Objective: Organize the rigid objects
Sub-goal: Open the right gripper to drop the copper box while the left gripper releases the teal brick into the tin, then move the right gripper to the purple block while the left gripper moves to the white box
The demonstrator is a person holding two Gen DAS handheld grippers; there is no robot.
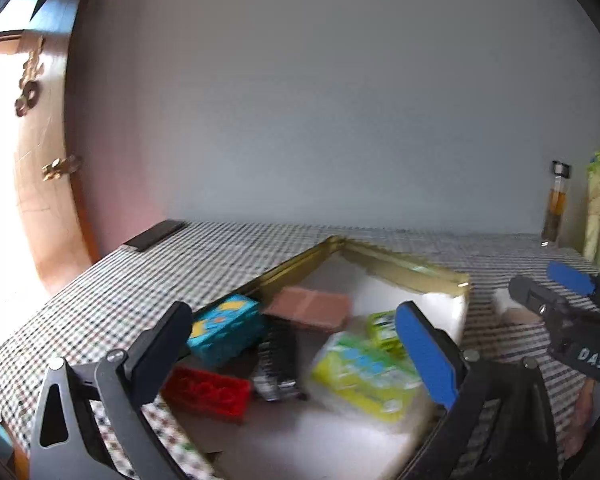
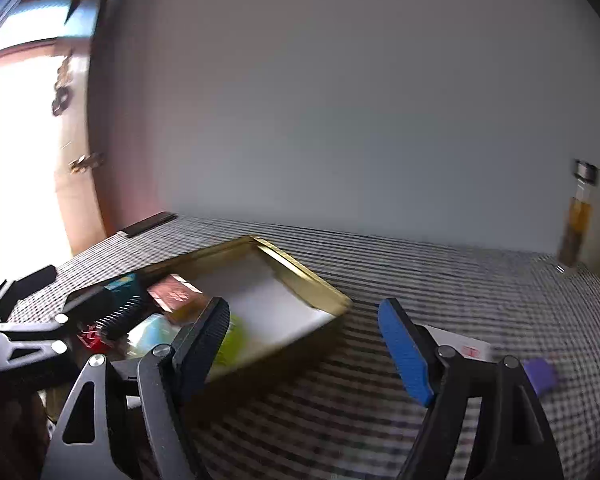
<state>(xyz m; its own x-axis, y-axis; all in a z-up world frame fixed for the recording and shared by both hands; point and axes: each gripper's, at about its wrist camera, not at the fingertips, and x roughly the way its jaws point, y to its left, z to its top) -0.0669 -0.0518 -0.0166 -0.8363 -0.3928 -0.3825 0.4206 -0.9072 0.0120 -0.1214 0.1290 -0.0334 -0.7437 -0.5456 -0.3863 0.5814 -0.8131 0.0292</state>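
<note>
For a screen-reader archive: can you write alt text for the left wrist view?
An open hand-held gripper hovers over a gold-rimmed tray holding a red brick, a teal box, a brown block and yellow-green packets, on a checked cloth. The picture is blurred.

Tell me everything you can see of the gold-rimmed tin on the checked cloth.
The gold-rimmed tin is a shallow rectangular tray, seemingly metal, with a white lining inside. It sits flat and open on the checked tablecloth, one corner pointing toward the wall. Inside lie a teal box, a brown block, a red toy brick, a black ribbed piece and yellow-green packets. Neither set of tongs touches it.
</note>
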